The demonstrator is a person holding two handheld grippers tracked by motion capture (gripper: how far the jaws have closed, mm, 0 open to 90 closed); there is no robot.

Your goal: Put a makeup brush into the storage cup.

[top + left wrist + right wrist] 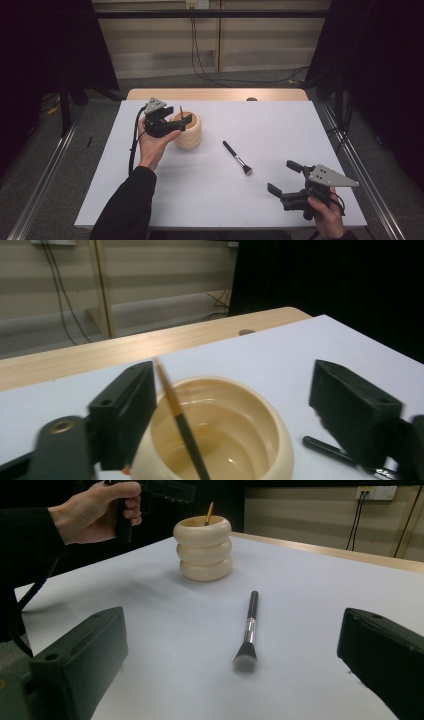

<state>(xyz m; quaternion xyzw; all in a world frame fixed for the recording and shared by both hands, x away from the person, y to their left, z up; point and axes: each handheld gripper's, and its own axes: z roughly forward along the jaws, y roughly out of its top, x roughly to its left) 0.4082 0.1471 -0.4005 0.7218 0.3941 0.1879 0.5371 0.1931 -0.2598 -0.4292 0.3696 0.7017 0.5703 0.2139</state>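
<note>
your left gripper (176, 123) hangs wide open over the cream ringed holder (189, 136) — slim brush (181, 426) already stands inside. lift straight up; right gripper (284, 177), open and empty, takes the makeup brush (237, 158) next.

From my remote seat I counted one cream ribbed holder (188, 134), built of three stacked rings. One thin wooden-handled brush (176, 415) stood inside it, leaning on the rim. One black-handled makeup brush (237, 158) lay on the counter (280, 130), which made two brushes in all. There was one counter, covered by one white sheet. I had two claws in use: the left claw (184, 121) and the right claw (284, 178), each with two black jaws. Two hands held them, one apiece.
</note>
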